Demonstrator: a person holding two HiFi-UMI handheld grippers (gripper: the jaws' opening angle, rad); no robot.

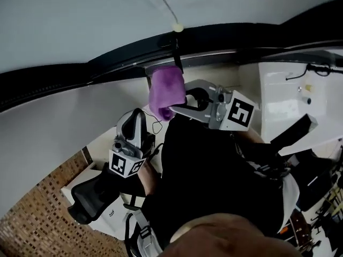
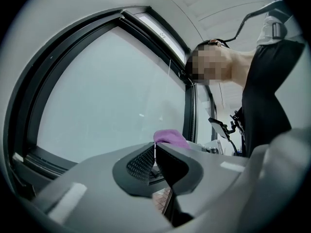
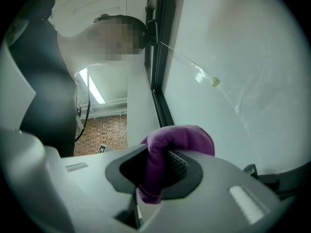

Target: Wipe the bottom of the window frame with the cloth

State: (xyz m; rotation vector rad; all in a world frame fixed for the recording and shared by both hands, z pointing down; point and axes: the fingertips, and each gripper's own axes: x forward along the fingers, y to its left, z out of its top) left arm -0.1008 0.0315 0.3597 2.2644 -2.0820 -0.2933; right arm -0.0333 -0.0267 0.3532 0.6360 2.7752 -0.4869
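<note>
With the right gripper [image 3: 155,165] clamped on the purple cloth [image 3: 184,137] at the window frame [image 1: 123,58] just ahead, and the left gripper [image 2: 154,155] closed and empty, wiping seems underway and next needs a sideways stroke.

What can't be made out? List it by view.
Head view: whether the cloth touches the window frame; the cloth covers that spot.
Right gripper view: the frame beneath the cloth; cloth and right gripper hide it.
Left gripper view: the rail below the cloth; left gripper blocks it.

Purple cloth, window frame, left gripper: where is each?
purple cloth [image 1: 165,90]: head view, bunched middle.
window frame [image 1: 123,58]: head view, dark bottom rail.
left gripper [image 2: 154,148]: left gripper view, between closed fingertips.
</note>
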